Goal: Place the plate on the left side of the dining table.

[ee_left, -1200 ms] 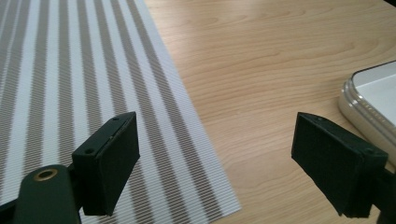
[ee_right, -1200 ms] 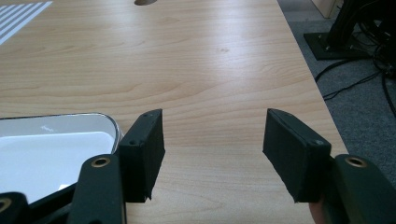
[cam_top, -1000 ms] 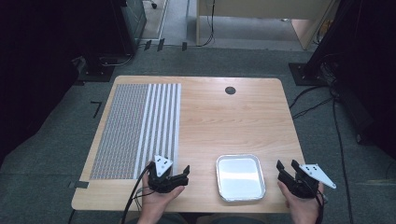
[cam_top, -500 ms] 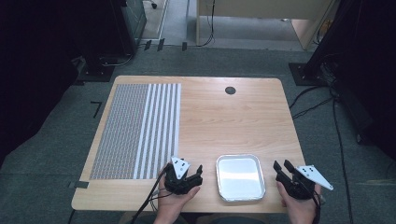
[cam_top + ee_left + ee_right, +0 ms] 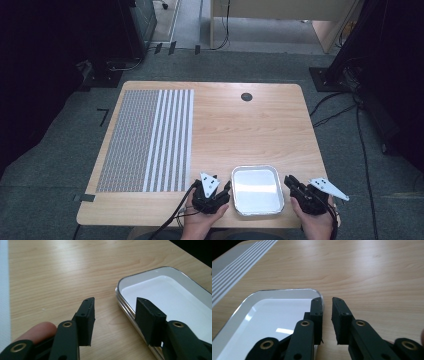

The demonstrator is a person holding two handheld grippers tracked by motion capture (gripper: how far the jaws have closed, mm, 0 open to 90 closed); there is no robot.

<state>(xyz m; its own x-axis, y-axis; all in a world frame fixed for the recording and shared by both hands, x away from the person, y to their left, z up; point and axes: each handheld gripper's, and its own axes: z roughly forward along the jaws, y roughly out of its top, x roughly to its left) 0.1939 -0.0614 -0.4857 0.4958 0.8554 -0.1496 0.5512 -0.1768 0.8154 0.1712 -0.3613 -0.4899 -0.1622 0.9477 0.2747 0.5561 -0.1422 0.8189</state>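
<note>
High view: the metal tray (image 5: 257,190) sits at the near edge of the bench (image 5: 240,130), flanked by both grippers.
Left gripper: left gripper (image 5: 216,190) is just beside the tray's left rim, jaws spread wide, nothing held; in the left gripper view its gripper (image 5: 115,312) opens across that rim, one jaw over bare wood, the other over the tray (image 5: 172,300).
Right gripper: right gripper (image 5: 300,189) waits just off the tray's right rim; in the right gripper view its gripper (image 5: 327,312) shows jaws nearly together with a slim gap, empty, beside the tray's corner (image 5: 287,305).
Key relation: tray lies between the two, long axis running away from the person; the left looks nearer to a grasp.
Surface: pale wood grain, a striped mat (image 5: 145,140) on the left half, a dark grommet (image 5: 246,96) far back.
Room: grey carpet, cables, dark equipment around.
</note>
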